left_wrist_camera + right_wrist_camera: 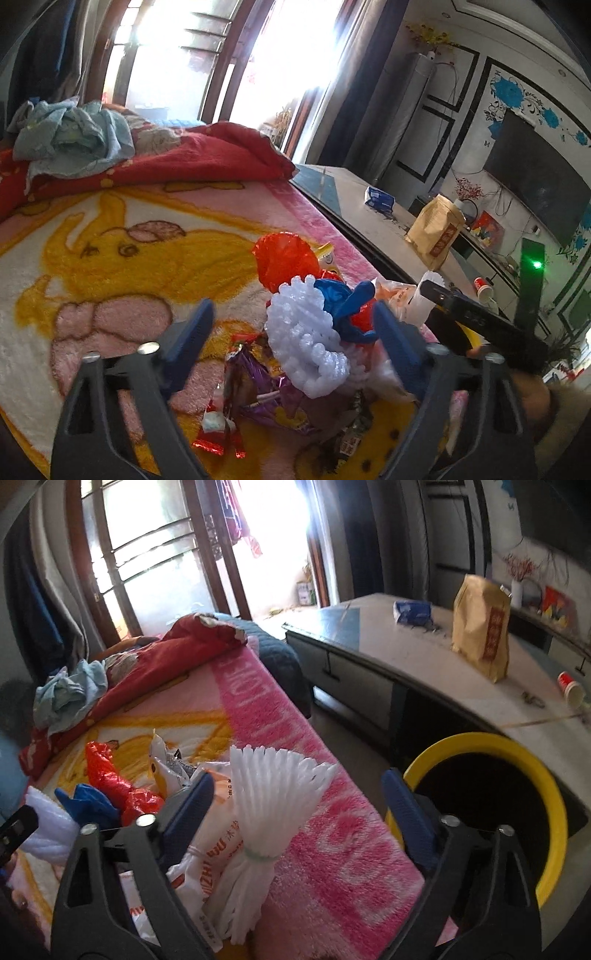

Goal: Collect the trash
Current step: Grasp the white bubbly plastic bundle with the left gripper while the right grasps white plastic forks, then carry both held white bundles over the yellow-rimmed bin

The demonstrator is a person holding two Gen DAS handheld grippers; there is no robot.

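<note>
Both grippers hang with jaws spread and holding nothing: the left gripper [291,328] over the white foam net [306,343], the right gripper [295,801] around a second foam sleeve [266,805]. All the trash seems still uncollected, with wrappers [258,384] and a red bag [284,258] heaped near the blanket's [110,258] edge. Beyond that edge the yellow-rimmed bin [554,812] looks empty.

Trash heaped on the bed in front of me.

On the bed's pink and yellow fleece cartoon blanket [110,236] lie a white foam fruit net [306,339], a crumpled red plastic bag [284,258], purple foil wrappers [255,373] and a white printed plastic bag [210,853]; a rumpled red quilt [192,155] lies at its far end.
</note>
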